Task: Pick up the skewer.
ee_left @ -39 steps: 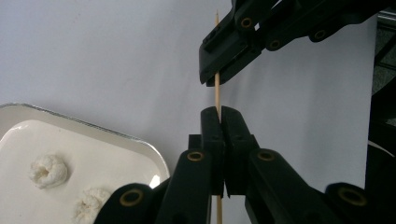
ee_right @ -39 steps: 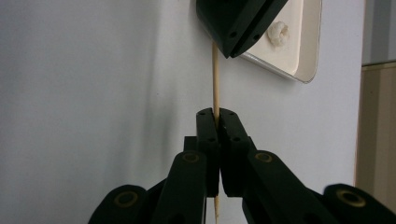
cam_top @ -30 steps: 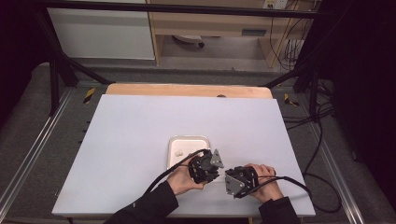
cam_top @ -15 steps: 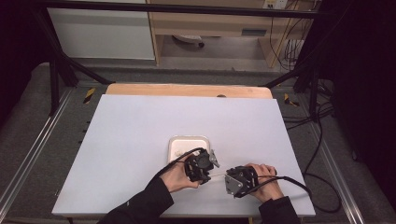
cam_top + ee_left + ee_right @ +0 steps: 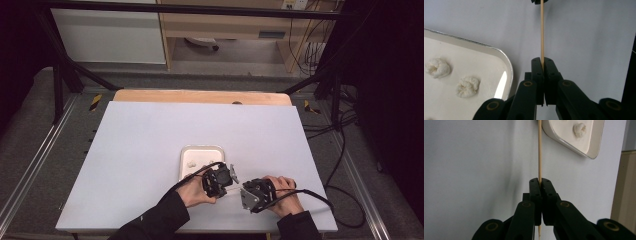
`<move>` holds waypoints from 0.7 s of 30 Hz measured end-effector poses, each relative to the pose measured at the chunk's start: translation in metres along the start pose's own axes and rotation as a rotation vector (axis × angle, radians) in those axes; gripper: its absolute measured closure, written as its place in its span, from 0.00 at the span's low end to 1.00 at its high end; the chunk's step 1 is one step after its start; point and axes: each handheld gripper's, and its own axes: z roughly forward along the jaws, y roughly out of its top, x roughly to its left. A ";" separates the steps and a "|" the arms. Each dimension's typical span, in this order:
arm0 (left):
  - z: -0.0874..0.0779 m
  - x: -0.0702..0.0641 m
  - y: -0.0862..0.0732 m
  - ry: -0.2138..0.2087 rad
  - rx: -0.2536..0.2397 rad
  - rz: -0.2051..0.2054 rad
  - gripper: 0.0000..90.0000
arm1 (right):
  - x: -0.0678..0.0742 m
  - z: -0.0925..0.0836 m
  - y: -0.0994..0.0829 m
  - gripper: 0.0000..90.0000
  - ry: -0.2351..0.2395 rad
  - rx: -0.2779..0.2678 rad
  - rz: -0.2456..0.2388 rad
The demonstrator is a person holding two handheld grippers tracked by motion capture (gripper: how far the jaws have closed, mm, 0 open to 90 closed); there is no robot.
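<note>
**Skewer pinched at both ends, beside the tray**

Both grippers grip one thin wooden skewer (image 5: 541,32), held level just above the white table (image 5: 150,150), near its front edge and just in front of the tray (image 5: 186,152).

Left gripper (image 5: 226,176): jaws have just been closing and now stand pressed together on the skewer, which runs out from between the tips (image 5: 542,60) toward the other gripper at the top of the left gripper view. Right gripper (image 5: 246,192): jaws clamped flat on the same skewer (image 5: 539,147); a short tail of the stick shows below the jaws in the right gripper view.

The tray is a shallow white dish with a bright rim. Small white puffy pieces (image 5: 467,86) lie in it, two in the left gripper view, one (image 5: 579,129) in the right gripper view. None is on the skewer.

Risks, as judged from this pose:
- The stick is thin and held at two points. If the hands drift apart, twist or tilt against each other, it could bow and snap.
- Releasing one end leaves a narrow pinch on a round stick; it may swivel or slide in the jaws, so the tip would miss a piece.
- A piece pushed from the side may roll instead of being pierced.
- The left gripper sits just beside the tray rim; a careless sweep could nudge the tray.
</note>
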 end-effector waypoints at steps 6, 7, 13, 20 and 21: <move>0.000 -0.002 -0.001 0.019 -0.012 0.011 0.99 | 0.000 -0.001 0.000 0.98 -0.003 -0.006 0.015; -0.001 -0.002 -0.002 0.017 -0.009 0.015 0.99 | 0.000 -0.001 0.000 0.98 -0.005 -0.008 0.024; -0.007 -0.001 -0.009 0.045 -0.036 0.011 0.99 | -0.004 -0.005 -0.004 0.76 0.013 -0.044 0.172; -0.015 0.007 -0.029 0.062 -0.060 -0.020 0.99 | -0.008 -0.009 -0.018 0.48 0.005 -0.090 0.468; -0.016 0.008 -0.032 0.063 -0.066 -0.034 0.99 | -0.009 -0.009 -0.020 0.45 0.007 -0.090 0.506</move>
